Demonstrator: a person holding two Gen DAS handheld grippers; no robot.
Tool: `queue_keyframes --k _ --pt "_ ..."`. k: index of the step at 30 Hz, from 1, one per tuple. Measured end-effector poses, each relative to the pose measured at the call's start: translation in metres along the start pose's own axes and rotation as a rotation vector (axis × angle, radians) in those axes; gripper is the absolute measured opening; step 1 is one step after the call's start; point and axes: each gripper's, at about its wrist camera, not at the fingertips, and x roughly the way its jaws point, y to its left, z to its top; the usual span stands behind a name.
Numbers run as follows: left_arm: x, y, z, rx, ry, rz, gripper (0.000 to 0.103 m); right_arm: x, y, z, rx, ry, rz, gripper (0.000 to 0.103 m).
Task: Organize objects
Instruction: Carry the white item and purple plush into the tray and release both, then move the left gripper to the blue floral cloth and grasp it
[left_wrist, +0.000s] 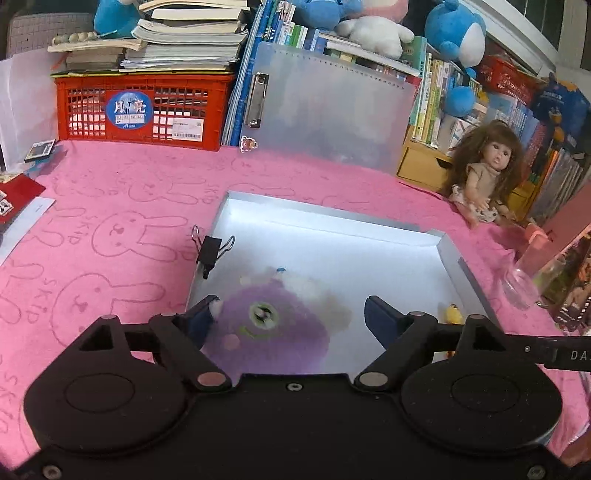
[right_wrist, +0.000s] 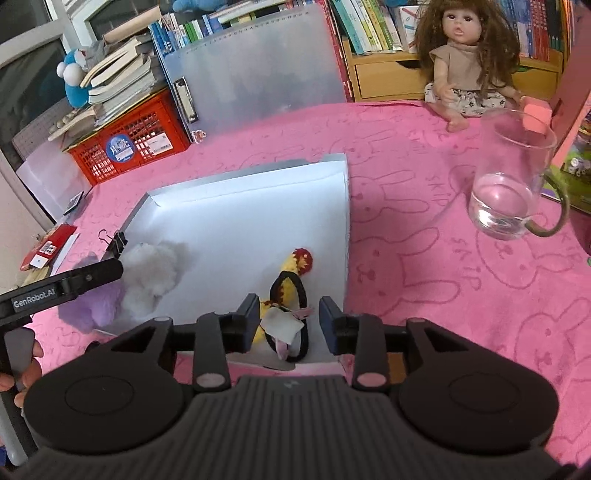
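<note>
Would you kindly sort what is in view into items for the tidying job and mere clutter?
In play:
silver tray
purple plush
yellow toy with black band
binder clip

Lying about:
doll
glass mug
red crate
clipboard

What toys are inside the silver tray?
Inside the silver tray: a purple-and-white plush toy and a little yellow chicken toy. Anything beneath them is hidden.

The counter (right_wrist: 443, 295) wears soft pink terry cloth with a napped, matt surface, and the tray (left_wrist: 448, 251) on it looks like smooth, dull-sheened sheet metal. The purple toy (left_wrist: 273, 328) is fuzzy plush, the mug (right_wrist: 513, 177) clear glossy glass, the crate (left_wrist: 144, 110) shiny red plastic, and the clip (left_wrist: 209, 251) matt black metal.
</note>
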Motion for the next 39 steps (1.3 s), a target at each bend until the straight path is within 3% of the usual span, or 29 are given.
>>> queue_keyframes --k 7,14,20,26,39 --pt "-0.029 0.005 -0.008 0.037 -0.008 -0.002 0.092 -0.025 0.005 -0.010 -0.043 -0.053 0.005 0.068" --pt "-0.067 -0.004 -0.024 0.118 -0.027 -0.037 0.096 -0.051 0.017 -0.025 -0.113 -0.099 0.024 0.092" --pt "-0.098 -0.017 -0.048 0.189 -0.033 -0.070 0.100 -0.062 0.024 -0.046 -0.146 -0.095 0.036 0.096" --pt "-0.116 -0.022 -0.069 0.188 -0.017 -0.108 0.100 -0.076 0.027 -0.065 -0.172 -0.090 0.051 0.098" --pt "-0.131 -0.011 -0.107 0.206 0.018 -0.105 0.100 -0.080 0.035 -0.097 -0.263 -0.044 0.041 0.099"
